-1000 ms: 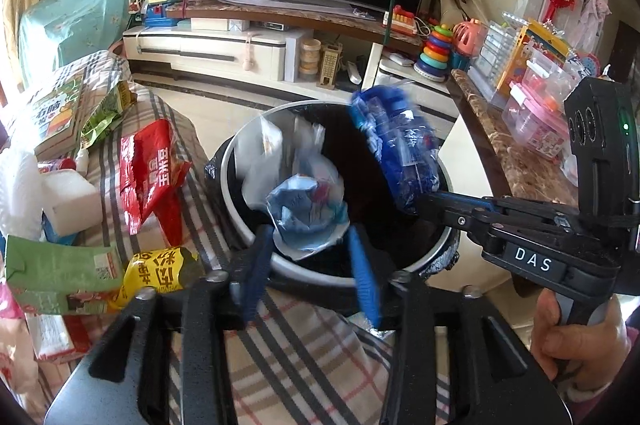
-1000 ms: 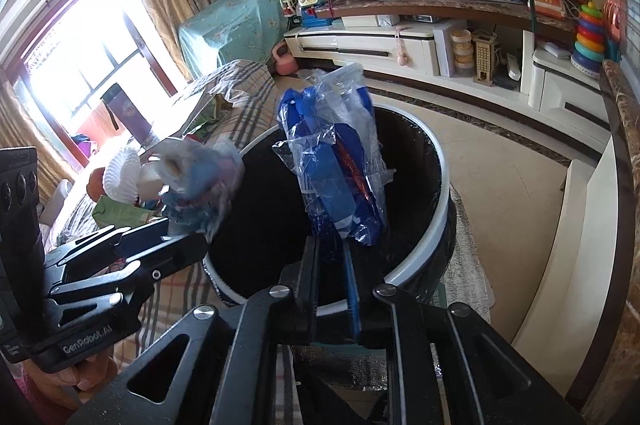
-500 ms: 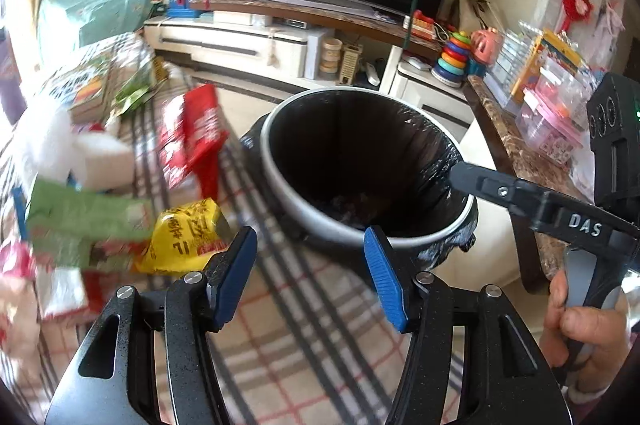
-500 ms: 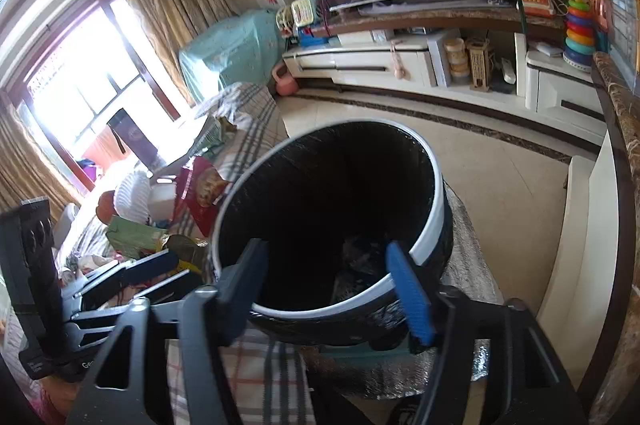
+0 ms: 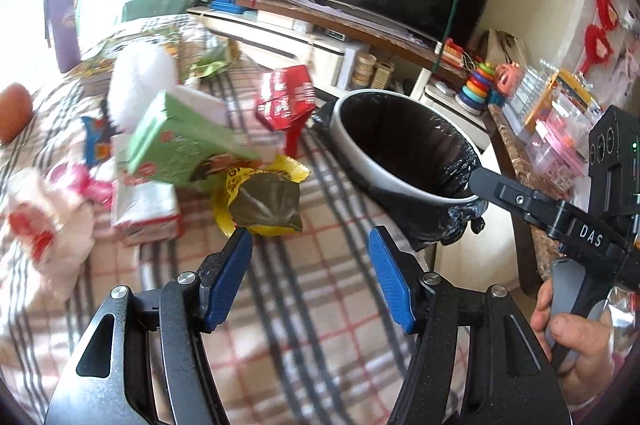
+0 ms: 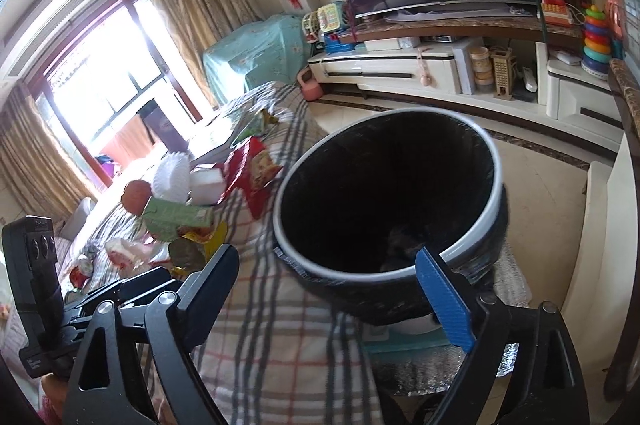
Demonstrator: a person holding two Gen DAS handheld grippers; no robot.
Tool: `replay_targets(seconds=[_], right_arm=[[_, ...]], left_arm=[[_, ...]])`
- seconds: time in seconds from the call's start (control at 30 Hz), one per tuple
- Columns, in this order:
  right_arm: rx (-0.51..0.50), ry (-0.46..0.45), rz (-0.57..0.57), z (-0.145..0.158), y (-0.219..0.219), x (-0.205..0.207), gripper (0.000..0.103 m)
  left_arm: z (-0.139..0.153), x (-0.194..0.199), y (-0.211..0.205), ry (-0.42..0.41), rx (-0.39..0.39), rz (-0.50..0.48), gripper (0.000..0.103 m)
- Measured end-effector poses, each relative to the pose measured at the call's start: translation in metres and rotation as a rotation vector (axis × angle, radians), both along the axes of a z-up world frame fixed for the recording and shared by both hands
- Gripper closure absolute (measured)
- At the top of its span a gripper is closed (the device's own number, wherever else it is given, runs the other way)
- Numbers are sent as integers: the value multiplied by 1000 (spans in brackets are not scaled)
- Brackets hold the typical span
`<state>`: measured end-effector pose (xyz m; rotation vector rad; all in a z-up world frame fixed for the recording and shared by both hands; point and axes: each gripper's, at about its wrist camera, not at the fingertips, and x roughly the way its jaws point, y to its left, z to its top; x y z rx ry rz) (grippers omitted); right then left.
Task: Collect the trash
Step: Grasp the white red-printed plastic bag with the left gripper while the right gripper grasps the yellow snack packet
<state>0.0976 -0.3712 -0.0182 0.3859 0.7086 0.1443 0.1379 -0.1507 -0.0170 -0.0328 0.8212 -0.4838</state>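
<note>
Both wrappers dropped, left gripper point(image 5: 310, 275) and right gripper point(image 6: 336, 289) empty, opening.

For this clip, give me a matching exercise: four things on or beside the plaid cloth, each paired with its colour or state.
Things:
1. trash bin
2. crumpled wrapper
3. carton
4. snack bag

Descriptions:
A. green, lying tilted among the litter
B. lined with a black bag, white rim
C. red, by the bin's rim
D. yellow, nearest the left gripper, whose jaws are opening with nothing between them

Pairs: 1-B, 2-D, 3-A, 4-C
</note>
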Motion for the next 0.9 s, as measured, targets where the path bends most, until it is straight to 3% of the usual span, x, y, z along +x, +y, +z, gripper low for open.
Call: replay_targets(seconds=[0.9], right_arm=[[-53,40,198,-19,104,-5,11]], left_arm=[[-15,-36,108,18,-16,219,41]])
